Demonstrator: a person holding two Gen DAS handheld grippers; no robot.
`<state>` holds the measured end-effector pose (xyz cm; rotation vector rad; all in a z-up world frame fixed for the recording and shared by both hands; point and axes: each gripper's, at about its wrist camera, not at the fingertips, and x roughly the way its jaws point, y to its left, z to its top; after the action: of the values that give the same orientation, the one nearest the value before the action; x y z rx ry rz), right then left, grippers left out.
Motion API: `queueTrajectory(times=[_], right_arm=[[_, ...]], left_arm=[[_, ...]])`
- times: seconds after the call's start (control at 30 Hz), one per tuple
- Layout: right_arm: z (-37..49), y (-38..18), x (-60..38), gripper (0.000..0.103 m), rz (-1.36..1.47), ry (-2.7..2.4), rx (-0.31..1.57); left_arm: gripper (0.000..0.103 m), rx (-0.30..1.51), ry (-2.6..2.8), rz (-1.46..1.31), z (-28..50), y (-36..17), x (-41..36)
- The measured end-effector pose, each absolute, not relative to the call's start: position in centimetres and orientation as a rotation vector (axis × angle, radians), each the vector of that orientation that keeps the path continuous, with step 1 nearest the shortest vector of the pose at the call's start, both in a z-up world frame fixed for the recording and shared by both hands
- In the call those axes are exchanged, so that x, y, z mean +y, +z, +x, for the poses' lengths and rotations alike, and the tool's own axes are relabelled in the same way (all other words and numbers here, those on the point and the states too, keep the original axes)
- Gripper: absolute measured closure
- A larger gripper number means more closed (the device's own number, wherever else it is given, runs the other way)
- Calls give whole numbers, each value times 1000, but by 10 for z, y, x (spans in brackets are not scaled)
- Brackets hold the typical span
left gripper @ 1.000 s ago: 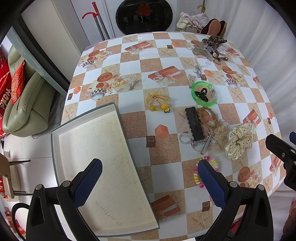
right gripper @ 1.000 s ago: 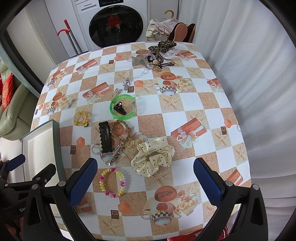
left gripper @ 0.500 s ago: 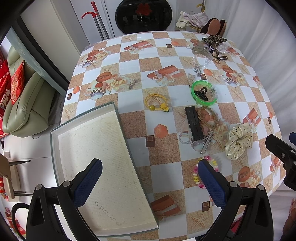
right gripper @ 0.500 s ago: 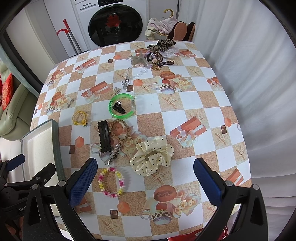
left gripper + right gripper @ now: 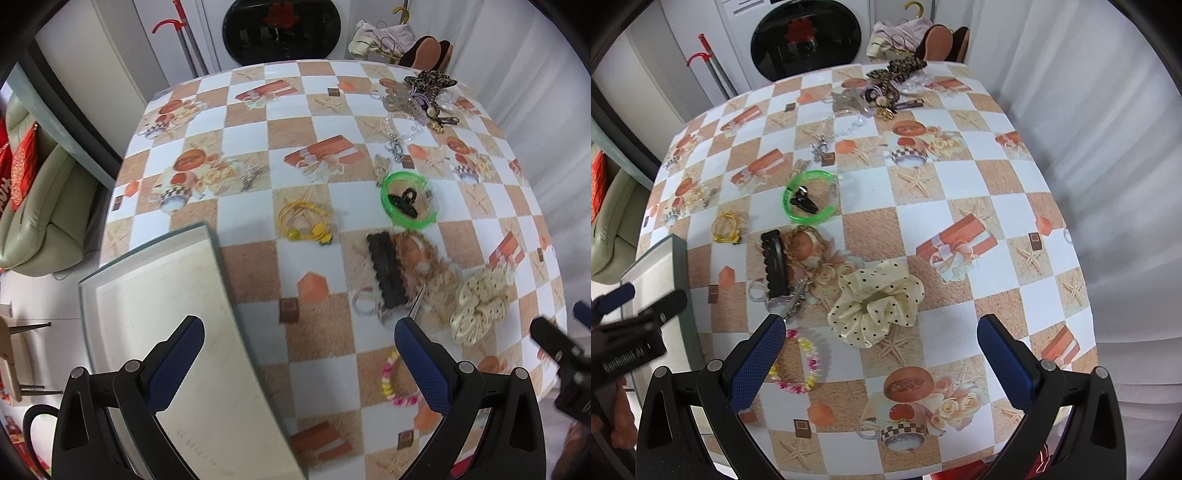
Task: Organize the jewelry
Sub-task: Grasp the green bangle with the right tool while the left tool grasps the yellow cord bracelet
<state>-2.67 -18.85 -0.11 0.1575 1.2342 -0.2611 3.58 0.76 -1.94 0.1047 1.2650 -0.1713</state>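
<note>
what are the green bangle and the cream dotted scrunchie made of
Green ring bangle: probably translucent plastic, since it looks glossy and rigid and the tablecloth shows through its wall. Cream polka-dot scrunchie: likely satin-like fabric, gathered in soft ruffled folds with a slight sheen.

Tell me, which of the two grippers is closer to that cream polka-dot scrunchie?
Right. The right gripper hovers open just short of the scrunchie, which lies between its fingers' line. The left gripper hangs open farther left, by the tray.

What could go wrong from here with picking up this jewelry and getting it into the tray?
The black comb lies on a tangle with a metal clip and thin ring; grabbing one may drag the others. The tray overhangs the table edge, so a push could tip it. Both the left gripper and right gripper are open and empty.
</note>
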Motion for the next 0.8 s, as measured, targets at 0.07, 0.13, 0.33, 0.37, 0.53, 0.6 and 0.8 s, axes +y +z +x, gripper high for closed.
queueTrajectory(times=[0.07,0.13,0.33,0.37,0.53,0.6,0.8], right_arm=[[-25,-6,-193,0,163,-264,1243],[-24,-12,-197,0,169,-264,1251],[-10,-27,-210,0,189,-259,1255],[-6,-29,-213,0,195,-257,1254],[27,-40,-223,0,231,-219,1245],[43,-46,-224,1,244,-195,1247],[86,-70,-223,15,277,-136,1280]], left_arm=[[0,1263,-176,101,46,-22,3],[0,1264,-184,95,54,-26,0],[0,1257,-185,95,80,-41,-10],[0,1255,-183,95,85,-44,-11],[0,1236,-170,111,107,-58,-17],[0,1231,-169,122,114,-64,-20],[3,1242,-150,140,132,-87,-25]])
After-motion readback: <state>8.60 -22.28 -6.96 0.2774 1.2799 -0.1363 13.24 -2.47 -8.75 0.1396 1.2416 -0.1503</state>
